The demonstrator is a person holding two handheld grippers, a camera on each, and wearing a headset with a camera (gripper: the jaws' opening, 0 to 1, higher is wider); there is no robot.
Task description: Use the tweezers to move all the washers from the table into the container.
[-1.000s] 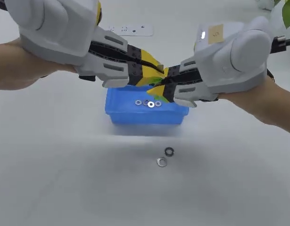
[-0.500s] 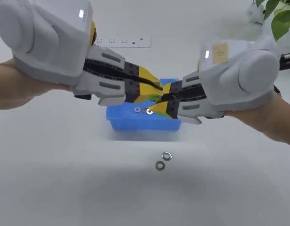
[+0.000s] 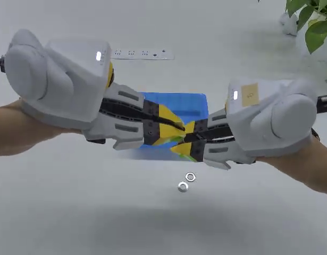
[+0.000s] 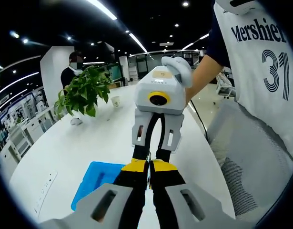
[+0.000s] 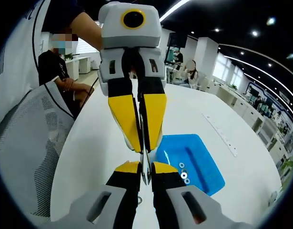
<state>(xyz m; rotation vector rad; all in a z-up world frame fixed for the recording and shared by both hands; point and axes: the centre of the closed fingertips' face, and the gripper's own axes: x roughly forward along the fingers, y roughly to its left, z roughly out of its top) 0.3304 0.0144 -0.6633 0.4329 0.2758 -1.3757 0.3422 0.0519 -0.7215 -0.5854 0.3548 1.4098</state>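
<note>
My left claw (image 4: 148, 167) and right claw (image 5: 145, 169) are both pinched narrow on the tweezers (image 5: 143, 157).
The blue container (image 5: 203, 157) right of the right claw holds several washers (image 5: 184, 175); two more washers (image 3: 190, 177) lie on the bench (image 3: 99, 212) nearby.

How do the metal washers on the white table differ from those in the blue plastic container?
The table washers number two; the container washers, at least three. The table pair lies on the white table before the blue container; the others lie inside it. All are small silvery rings.
</note>
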